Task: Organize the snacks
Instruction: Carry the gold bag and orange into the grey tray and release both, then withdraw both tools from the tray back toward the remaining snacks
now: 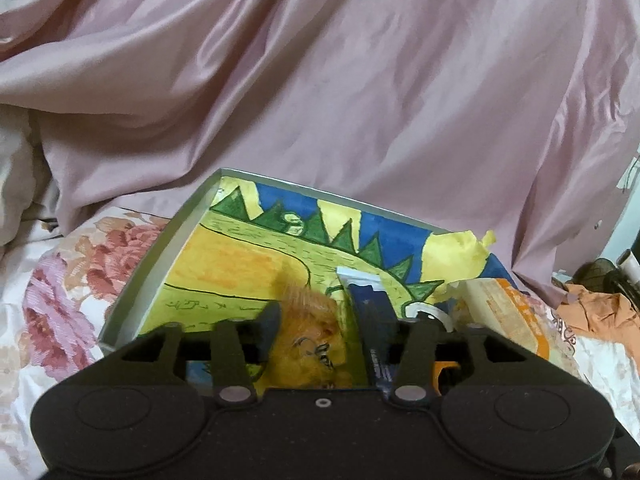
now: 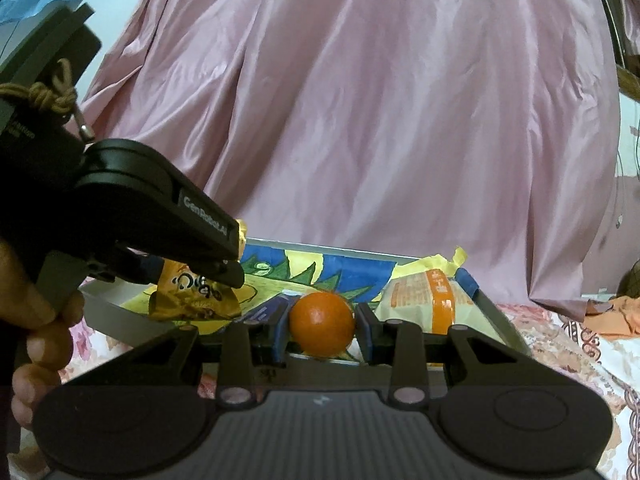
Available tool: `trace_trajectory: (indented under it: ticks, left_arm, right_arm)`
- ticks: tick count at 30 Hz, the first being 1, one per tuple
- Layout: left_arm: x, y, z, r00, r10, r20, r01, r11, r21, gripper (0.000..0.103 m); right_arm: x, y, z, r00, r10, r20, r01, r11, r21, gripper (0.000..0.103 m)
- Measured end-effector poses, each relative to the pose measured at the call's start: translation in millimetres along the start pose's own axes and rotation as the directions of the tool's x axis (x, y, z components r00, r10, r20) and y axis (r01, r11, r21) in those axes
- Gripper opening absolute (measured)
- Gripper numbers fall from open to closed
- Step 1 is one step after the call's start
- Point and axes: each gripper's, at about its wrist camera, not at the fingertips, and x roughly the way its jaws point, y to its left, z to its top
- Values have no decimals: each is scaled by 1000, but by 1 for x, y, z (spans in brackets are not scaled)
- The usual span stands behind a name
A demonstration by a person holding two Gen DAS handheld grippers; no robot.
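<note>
A shallow grey tray [image 1: 160, 248] lined with a yellow, green and blue drawing lies on the bed. My left gripper [image 1: 320, 328] is shut on a yellow-orange snack packet [image 1: 316, 340] and holds it just above the tray; the packet [image 2: 192, 296] also shows in the right wrist view under the left gripper [image 2: 232, 268]. My right gripper [image 2: 322, 320] is shut on an orange ball-shaped fruit [image 2: 322, 322] at the tray's near edge. A pale packet with an orange band [image 2: 432, 300] lies at the tray's right end, also in the left wrist view [image 1: 504, 312].
Pink satin fabric [image 1: 360, 80] rises behind the tray. A floral bedsheet [image 1: 48, 300] lies around it. A blue and white packet [image 1: 364, 284] sits in the tray's middle. Orange cloth [image 1: 600, 312] lies at the far right. A hand [image 2: 40, 344] holds the left gripper.
</note>
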Motion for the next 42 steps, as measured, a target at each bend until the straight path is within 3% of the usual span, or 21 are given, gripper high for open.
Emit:
trace_trajectory:
  ticks: [5, 13, 24, 32, 42]
  left_arm:
    - [-7, 8, -2, 1000, 10, 16, -10, 1000, -12, 82]
    - [-41, 21, 1, 997, 41, 72, -38, 998, -42, 101]
    - [-115, 29, -4, 985, 54, 162, -56, 998, 4, 102]
    - [-167, 53, -27, 984, 38, 177, -36, 999, -15, 102]
    - [-215, 79, -60, 984, 36, 176, -50, 996, 79, 102]
  right_arm:
    - [-2, 4, -1, 1000, -5, 7, 5, 1000, -14, 52]
    - [-8, 4, 3, 999, -45, 16, 45, 999, 4, 73]
    - [-58, 6, 25, 990, -82, 112, 78, 996, 38, 103]
    - [-107, 11, 34, 983, -108, 151, 106, 994, 21, 103]
    - [-165, 34, 28, 981, -94, 167, 99, 995, -19, 103]
